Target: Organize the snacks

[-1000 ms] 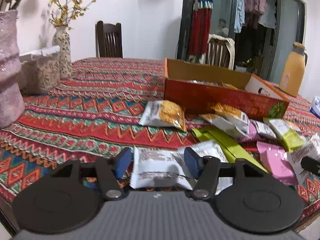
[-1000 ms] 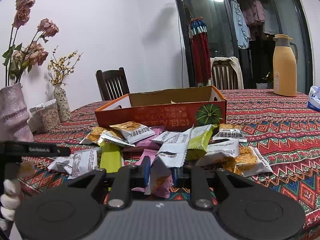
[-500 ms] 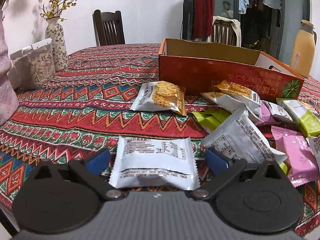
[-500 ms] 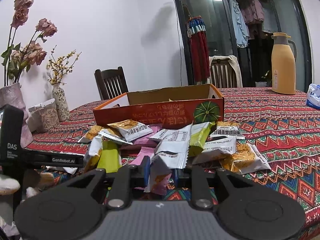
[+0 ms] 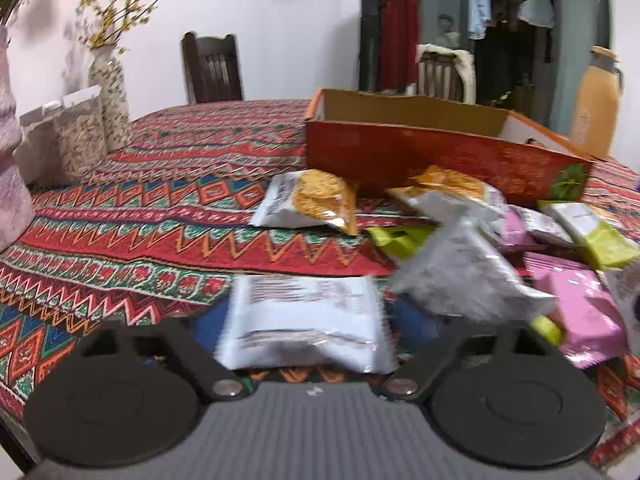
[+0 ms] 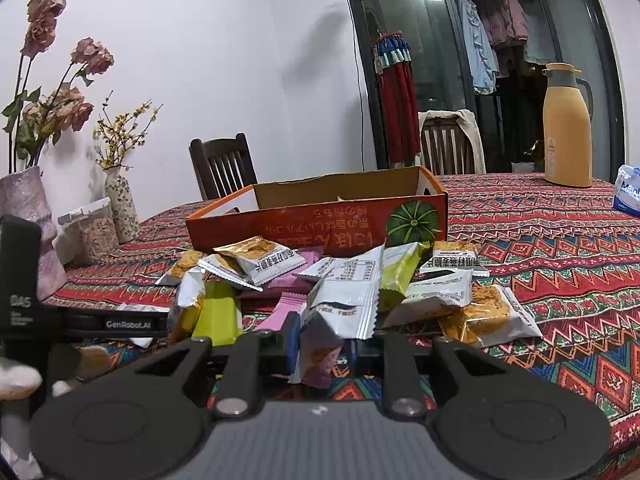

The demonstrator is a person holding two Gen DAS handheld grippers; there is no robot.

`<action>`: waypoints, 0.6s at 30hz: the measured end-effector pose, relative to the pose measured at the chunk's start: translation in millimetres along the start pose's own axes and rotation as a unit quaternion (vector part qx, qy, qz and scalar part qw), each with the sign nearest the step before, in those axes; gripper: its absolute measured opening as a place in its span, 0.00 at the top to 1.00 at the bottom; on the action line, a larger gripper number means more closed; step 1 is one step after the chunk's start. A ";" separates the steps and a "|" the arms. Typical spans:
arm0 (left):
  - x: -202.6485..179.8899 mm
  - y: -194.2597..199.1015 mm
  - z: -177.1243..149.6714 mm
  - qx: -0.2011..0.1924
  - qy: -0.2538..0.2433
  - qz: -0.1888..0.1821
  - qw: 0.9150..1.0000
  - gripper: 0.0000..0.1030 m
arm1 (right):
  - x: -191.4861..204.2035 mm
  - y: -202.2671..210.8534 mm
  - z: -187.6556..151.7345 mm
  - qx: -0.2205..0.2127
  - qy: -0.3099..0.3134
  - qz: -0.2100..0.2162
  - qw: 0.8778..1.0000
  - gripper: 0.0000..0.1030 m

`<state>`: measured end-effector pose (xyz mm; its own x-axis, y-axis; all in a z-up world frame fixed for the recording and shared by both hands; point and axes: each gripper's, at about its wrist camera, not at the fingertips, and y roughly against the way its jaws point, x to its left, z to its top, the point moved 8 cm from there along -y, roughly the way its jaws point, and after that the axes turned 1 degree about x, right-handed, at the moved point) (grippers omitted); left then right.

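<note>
Right hand-held gripper (image 6: 320, 350): fingers together, clamped on a white-and-pink snack packet (image 6: 320, 354), held just above the worktop (image 6: 560, 240) at the near edge of the snack pile (image 6: 360, 276). Left hand-held gripper (image 5: 312, 326): fingers spread wide, a white packet (image 5: 306, 324) lying between them; contact unclear, frame blurred. Orange cardboard box (image 6: 320, 220) sits right behind the pile.

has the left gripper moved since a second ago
Yes. The left gripper has opened wide around the white snack packet and drawn closer to the orange cardboard box, which looms larger.
</note>
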<state>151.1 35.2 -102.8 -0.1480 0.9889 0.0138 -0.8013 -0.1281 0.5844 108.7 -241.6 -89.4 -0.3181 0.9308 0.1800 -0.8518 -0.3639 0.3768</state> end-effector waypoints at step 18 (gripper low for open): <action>10.7 36.1 18.0 -0.060 -0.004 -0.022 0.998 0.56 | -5.8 -2.1 4.1 -0.003 0.002 -0.010 1.000 0.78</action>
<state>131.0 42.5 -66.9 -0.1080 0.9941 -0.0033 -0.8701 -0.0929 0.4841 114.1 -246.4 -87.5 -0.3024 0.9381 0.1692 -0.8603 -0.3450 0.3752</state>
